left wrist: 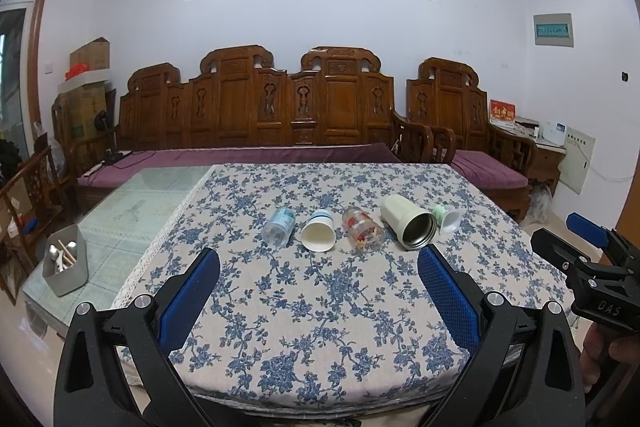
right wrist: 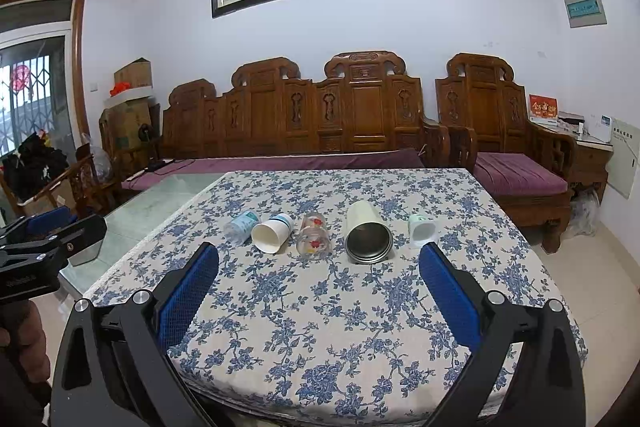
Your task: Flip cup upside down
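Several cups lie on their sides in a row on the blue-flowered tablecloth (left wrist: 320, 315). From left to right: a clear blue-printed plastic cup (left wrist: 279, 227) (right wrist: 241, 225), a white paper cup (left wrist: 318, 235) (right wrist: 272, 234), a clear glass with red print (left wrist: 363, 229) (right wrist: 314, 235), a cream steel tumbler (left wrist: 407, 227) (right wrist: 368, 235), and a small pale green cup (left wrist: 449, 218) (right wrist: 422, 230). My left gripper (left wrist: 318, 267) is open and empty, short of the row. My right gripper (right wrist: 319, 263) is open and empty, also short of the row; it also shows at the right of the left wrist view (left wrist: 592, 247).
A grey holder with spoons and chopsticks (left wrist: 65, 261) stands on the glass table part (left wrist: 136, 211) to the left. A carved wooden sofa with purple cushions (left wrist: 256, 115) runs behind the table. The table's near edge (right wrist: 320, 407) lies just under the grippers.
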A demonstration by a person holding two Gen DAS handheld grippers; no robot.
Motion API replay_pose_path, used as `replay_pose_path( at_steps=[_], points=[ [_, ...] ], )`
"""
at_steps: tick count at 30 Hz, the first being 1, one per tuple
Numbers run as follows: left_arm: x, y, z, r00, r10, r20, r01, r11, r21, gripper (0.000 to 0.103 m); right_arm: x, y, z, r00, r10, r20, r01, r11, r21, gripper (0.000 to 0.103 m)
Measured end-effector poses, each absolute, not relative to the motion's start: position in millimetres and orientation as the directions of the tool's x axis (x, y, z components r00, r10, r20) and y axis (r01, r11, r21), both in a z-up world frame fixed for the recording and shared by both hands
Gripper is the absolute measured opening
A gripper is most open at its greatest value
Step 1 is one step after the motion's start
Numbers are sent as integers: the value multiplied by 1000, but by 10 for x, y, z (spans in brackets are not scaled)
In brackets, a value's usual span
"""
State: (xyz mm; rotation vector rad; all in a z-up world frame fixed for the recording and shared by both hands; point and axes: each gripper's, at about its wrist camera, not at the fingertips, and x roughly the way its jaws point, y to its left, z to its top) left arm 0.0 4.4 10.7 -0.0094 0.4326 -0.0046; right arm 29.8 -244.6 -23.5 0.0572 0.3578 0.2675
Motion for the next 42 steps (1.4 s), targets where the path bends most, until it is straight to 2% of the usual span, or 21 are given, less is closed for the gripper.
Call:
replay_pose_path(
  at_steps=[42],
  points=[
    [-24,0,71,910,-9,-415,8,1000,-6,95,267,-2419,-200,900,278,-337,-256,960,108,101]
  ],
)
